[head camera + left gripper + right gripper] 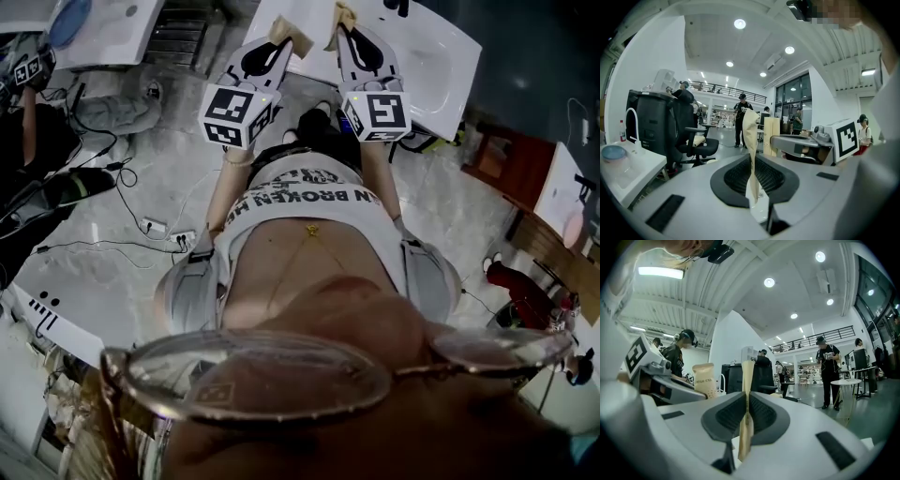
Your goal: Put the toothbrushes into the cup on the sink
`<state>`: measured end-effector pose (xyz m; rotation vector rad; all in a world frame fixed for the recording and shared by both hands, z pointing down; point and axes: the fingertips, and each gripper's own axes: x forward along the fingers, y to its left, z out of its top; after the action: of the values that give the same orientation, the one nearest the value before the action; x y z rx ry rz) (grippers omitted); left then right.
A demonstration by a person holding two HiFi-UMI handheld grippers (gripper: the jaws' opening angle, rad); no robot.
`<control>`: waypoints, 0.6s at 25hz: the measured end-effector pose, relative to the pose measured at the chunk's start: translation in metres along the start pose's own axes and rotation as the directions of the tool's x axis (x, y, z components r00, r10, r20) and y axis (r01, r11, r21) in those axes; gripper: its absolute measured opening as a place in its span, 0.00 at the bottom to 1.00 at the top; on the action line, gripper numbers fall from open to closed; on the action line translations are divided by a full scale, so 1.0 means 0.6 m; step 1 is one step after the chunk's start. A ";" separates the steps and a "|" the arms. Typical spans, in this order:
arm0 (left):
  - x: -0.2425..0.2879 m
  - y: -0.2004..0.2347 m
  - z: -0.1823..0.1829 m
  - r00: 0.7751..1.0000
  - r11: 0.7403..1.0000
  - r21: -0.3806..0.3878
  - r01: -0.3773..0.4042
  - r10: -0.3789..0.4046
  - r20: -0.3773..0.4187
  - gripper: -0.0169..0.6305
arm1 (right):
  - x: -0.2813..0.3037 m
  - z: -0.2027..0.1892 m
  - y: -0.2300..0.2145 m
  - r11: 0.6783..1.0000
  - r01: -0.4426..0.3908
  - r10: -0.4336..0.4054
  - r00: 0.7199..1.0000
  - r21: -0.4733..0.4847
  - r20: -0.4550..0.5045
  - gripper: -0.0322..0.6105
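White sink (441,56) just beyond both tools: left gripper (277,47) clamps a beige packet (292,36), right gripper (354,36) clamps a second beige packet (343,15).

Right gripper (746,397) is clamped on a packet (747,376), edge-on; at nine o'clock, left gripper (695,392) holds a second packet (704,378) (printed HIGH END).

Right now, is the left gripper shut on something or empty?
Shut on something. The left gripper has its jaws pressed together on a thin beige packet that sticks up between them.
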<state>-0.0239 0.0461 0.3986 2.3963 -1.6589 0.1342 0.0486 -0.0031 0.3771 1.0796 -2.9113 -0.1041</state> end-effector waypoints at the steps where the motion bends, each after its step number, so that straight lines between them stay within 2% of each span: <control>1: 0.018 0.007 0.006 1.000 1.000 0.004 0.002 -0.002 0.000 0.08 | 0.014 0.000 -0.014 1.000 -0.004 0.004 1.000 0.000 0.003 0.11; 9: 0.163 0.055 0.104 1.000 1.000 0.023 0.017 -0.016 -0.027 0.08 | 0.127 0.042 -0.134 0.999 -0.029 0.029 1.000 0.034 0.002 0.10; 12: 0.169 0.064 0.119 0.999 0.999 0.023 0.022 -0.022 -0.029 0.08 | 0.142 0.056 -0.134 0.999 -0.037 0.037 0.999 0.032 0.004 0.11; 15: 0.133 0.057 0.106 1.000 0.999 0.032 0.026 -0.026 0.000 0.08 | 0.119 0.057 -0.098 0.999 -0.038 0.038 0.999 0.008 0.022 0.10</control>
<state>-0.0305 -0.0532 0.3575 2.4409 -1.6371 0.1566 0.0308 -0.0926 0.3392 1.0299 -2.9527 -0.1035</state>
